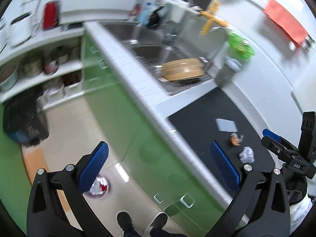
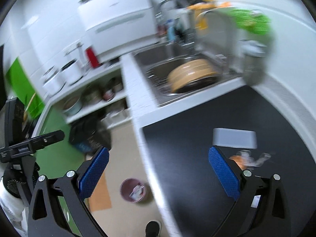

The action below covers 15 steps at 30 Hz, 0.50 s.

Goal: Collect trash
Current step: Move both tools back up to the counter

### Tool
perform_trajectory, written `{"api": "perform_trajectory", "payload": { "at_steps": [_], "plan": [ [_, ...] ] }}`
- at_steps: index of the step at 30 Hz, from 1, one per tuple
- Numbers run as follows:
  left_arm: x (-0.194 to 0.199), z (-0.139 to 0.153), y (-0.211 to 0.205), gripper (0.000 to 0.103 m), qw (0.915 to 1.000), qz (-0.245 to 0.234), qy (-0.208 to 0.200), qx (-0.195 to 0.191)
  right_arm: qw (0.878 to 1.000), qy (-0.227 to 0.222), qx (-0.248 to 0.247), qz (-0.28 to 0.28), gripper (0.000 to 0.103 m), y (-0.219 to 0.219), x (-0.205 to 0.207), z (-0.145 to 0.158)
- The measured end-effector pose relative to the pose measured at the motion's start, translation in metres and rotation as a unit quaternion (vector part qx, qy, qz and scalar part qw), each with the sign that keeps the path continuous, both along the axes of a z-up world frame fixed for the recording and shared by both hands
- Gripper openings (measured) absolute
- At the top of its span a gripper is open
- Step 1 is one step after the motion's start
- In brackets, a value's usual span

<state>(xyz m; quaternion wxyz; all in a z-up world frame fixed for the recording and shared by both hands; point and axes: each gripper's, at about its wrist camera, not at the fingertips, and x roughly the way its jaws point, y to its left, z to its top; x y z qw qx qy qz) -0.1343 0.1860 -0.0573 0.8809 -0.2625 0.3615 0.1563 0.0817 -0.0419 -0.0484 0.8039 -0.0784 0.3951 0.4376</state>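
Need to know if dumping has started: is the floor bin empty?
Not empty: the pink bin on the floor holds white and red wrapper scraps, seen from above.

The black tabletop (image 2: 177,158) lay mostly bare left of the grey box (image 2: 234,138); wrappers (image 2: 248,160) crowded just in front of the box. Beyond the box, the sink (image 2: 183,79) blocked passage.

both wrist views high, sharing sink (image 1: 150,45)
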Motion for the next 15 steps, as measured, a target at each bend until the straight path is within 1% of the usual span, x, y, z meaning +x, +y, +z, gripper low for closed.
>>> {"api": "perform_trajectory", "payload": {
  "at_steps": [2,6,10,15],
  "plan": [
    [0.02,0.011,-0.016,0.1,0.9996,-0.022,-0.009,0.013,0.999,-0.007,0.006,-0.031,0.097,-0.025,0.011,0.009],
    [0.058,0.026,-0.048,0.1,0.9973,-0.066,-0.019,0.025,0.997,-0.017,0.008,-0.077,0.097,-0.068,0.028,0.014],
    [0.091,0.029,-0.078,0.1,0.9938,-0.105,-0.018,0.033,0.994,-0.017,0.0,-0.107,0.097,-0.102,0.039,0.011],
    [0.128,0.022,-0.113,0.1,0.9883,-0.146,-0.003,0.044,0.992,-0.007,-0.01,-0.126,0.097,-0.129,0.05,0.001]
  ]
}}
